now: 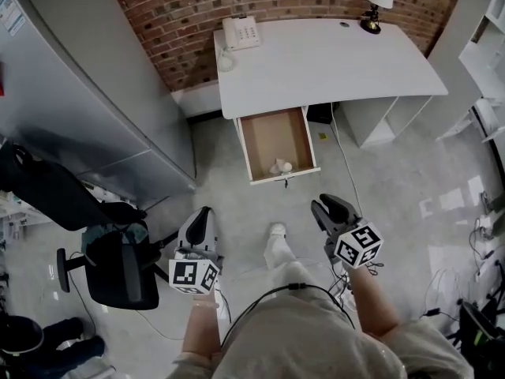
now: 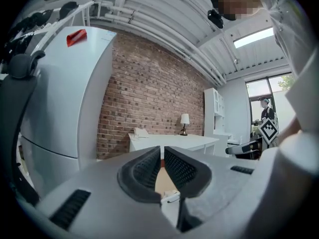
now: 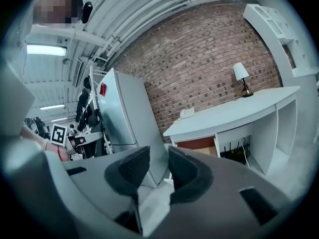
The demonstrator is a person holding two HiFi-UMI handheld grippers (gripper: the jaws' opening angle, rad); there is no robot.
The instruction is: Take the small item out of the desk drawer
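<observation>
- Left grey-padded claw [image 2: 162, 156]: jaws a narrow slit apart, nothing between them.
- Right grey-padded claw [image 3: 158, 159]: jaws wider apart, also empty.
- Both hover over the pale grey floor [image 1: 379, 180], apart from the open brown-bottomed drawer [image 1: 268, 133].
- The small white crumpled item [image 1: 282, 166] lies near the drawer's front, below the white table [image 1: 316, 61].

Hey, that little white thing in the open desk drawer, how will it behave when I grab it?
Probably light: the small white item looks tiny against the drawer. Its lumpy, uneven outline hints at something soft or crumpled, so it may squash rather than roll. Too small here to judge slipperiness.
</observation>
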